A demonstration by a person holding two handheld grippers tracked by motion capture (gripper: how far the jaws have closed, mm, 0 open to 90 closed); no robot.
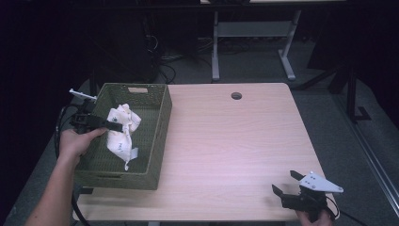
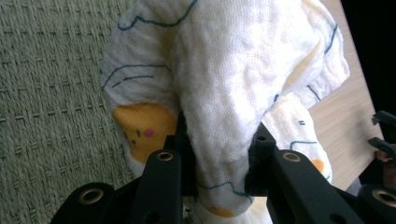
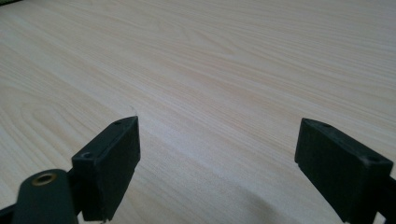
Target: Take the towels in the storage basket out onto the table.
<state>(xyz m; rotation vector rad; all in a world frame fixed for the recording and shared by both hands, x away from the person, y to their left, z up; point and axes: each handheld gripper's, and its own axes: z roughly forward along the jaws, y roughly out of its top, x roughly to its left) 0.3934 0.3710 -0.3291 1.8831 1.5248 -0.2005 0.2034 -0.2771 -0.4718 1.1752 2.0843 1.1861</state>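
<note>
A white cloth (image 1: 121, 134) printed with blue lines and yellow patches hangs bunched over the inside of a green woven basket (image 1: 155, 136) at the table's left. My left gripper (image 1: 114, 125) reaches in over the basket's left wall and is shut on the cloth. In the left gripper view the cloth (image 2: 224, 88) is pinched between the two black jaws of the left gripper (image 2: 217, 154), with the basket's weave (image 2: 51, 93) behind it. My right gripper (image 1: 286, 181) rests near the table's front right corner, open. In the right gripper view the right gripper (image 3: 217, 154) has only bare wood between its jaws.
The light wooden table (image 1: 230, 141) has a round cable hole (image 1: 236, 95) near its back edge. A desk frame (image 1: 254, 37) and cables stand on the dark floor behind. A cable trails off the table's left side from my left gripper.
</note>
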